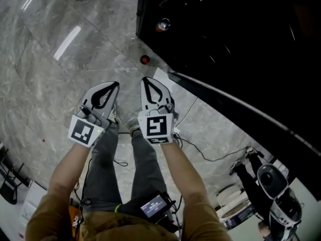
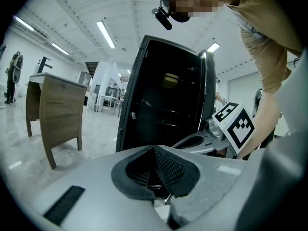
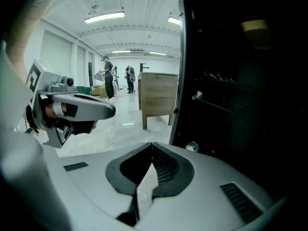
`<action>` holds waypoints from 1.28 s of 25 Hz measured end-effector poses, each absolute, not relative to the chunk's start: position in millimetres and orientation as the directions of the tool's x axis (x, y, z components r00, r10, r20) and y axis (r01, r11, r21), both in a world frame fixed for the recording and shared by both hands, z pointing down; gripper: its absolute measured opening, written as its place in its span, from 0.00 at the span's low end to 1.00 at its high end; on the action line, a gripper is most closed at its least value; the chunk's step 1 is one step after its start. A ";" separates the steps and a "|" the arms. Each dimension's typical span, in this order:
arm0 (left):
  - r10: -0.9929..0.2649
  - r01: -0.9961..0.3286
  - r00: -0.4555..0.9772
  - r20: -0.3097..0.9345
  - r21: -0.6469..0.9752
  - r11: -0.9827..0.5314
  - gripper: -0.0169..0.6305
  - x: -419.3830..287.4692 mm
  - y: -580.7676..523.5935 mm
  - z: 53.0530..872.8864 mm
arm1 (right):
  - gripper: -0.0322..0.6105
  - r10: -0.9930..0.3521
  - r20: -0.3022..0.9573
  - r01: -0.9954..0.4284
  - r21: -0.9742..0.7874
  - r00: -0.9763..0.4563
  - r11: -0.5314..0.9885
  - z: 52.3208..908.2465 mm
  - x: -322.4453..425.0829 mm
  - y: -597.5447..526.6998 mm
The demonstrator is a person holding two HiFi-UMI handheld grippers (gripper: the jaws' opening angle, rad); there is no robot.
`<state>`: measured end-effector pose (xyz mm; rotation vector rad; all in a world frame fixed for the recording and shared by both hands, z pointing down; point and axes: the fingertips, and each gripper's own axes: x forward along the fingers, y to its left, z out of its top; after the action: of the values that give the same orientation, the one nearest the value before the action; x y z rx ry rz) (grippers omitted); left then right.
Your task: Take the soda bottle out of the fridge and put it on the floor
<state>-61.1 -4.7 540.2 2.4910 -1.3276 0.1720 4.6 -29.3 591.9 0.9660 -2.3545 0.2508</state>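
Head view: soda bottle (image 1: 163, 24) well ahead of right tongs (image 1: 146, 81)

Left gripper (image 1: 114, 86) and right gripper (image 1: 145, 80) side by side, both closed on nothing.
Both point away from the person and slightly downward, near each other but not touching, jaw tips meeting. The bare left forearm (image 1: 67, 167) and right forearm (image 1: 183, 172) reach forward roughly parallel, with the marker cubes facing up.

On my feed the fridge (image 1: 225, 29) interior reads near black, contents unreadable; its body runs off head view's top & right edges. Small red dot (image 1: 145, 59) on the floor (image 1: 50, 84): too small to ID. A yellowish blur (image 2: 169, 80) inside: unclear.
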 end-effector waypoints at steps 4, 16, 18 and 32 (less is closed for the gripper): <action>-0.788 -0.823 0.567 0.240 0.208 -0.529 0.03 -52.9 -12.2 505.6 | 0.05 -0.605 0.539 -0.684 0.071 -0.586 0.726 546.4 8.7 -36.1; -0.793 -0.810 0.584 0.171 0.192 -0.555 0.03 -37.8 -20.5 393.3 | 0.05 -0.685 0.451 -0.736 0.085 -0.572 0.671 421.0 27.1 -44.1; -0.798 -0.812 0.580 0.162 0.196 -0.550 0.03 -38.3 -16.4 377.6 | 0.05 -0.700 0.436 -0.748 0.086 -0.566 0.658 402.8 31.5 -41.9; -0.776 -0.781 0.625 0.092 0.105 -0.616 0.03 -18.5 15.4 236.0 | 0.05 -0.805 0.283 -0.822 0.087 -0.522 0.563 244.1 76.7 -12.8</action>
<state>-18.5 15.4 236.0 2.7082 -1.3043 0.0555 76.7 -12.8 244.1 1.3421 -2.5090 0.0820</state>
